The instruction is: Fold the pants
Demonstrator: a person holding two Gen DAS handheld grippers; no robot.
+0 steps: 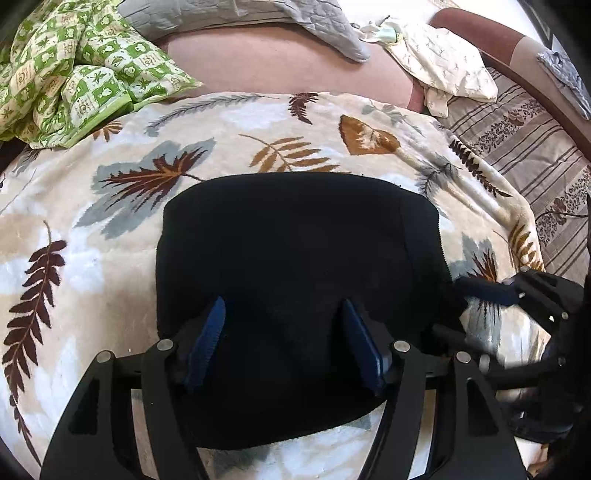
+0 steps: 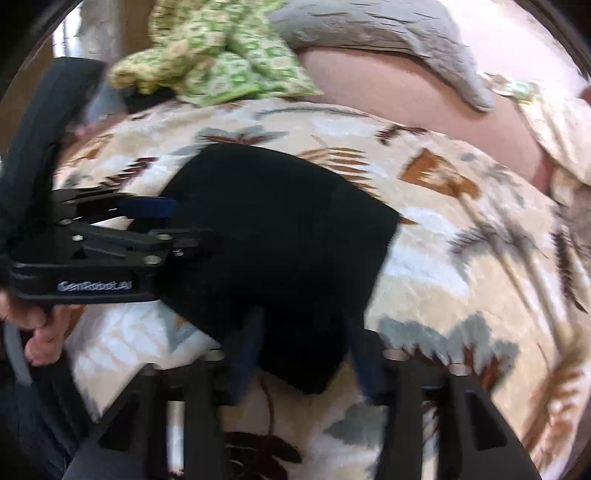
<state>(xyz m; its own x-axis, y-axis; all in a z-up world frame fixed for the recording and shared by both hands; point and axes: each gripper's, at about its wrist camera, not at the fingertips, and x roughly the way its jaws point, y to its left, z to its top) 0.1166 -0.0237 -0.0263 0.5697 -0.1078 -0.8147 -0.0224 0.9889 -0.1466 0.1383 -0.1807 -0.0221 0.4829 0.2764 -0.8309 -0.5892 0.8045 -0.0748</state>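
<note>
The black pants (image 1: 295, 266) lie folded into a compact rectangle on the leaf-patterned blanket (image 1: 110, 206). They also show in the right wrist view (image 2: 280, 240). My left gripper (image 1: 282, 314) is open, its blue pads (image 1: 207, 332) spread above the near edge of the pants, holding nothing. My right gripper (image 2: 303, 339) is open over the near right corner of the pants; this view is blurred. The right gripper also shows in the left wrist view (image 1: 517, 291) beside the pants' right edge. The left gripper shows at the left of the right wrist view (image 2: 155, 218).
A green checkered cloth (image 1: 74, 70) lies bunched at the back left. A grey quilted cover (image 1: 295, 22) and a pale printed cloth (image 1: 443, 62) lie at the back. A striped sheet (image 1: 524, 147) and a brown bed rail (image 1: 491, 40) are to the right.
</note>
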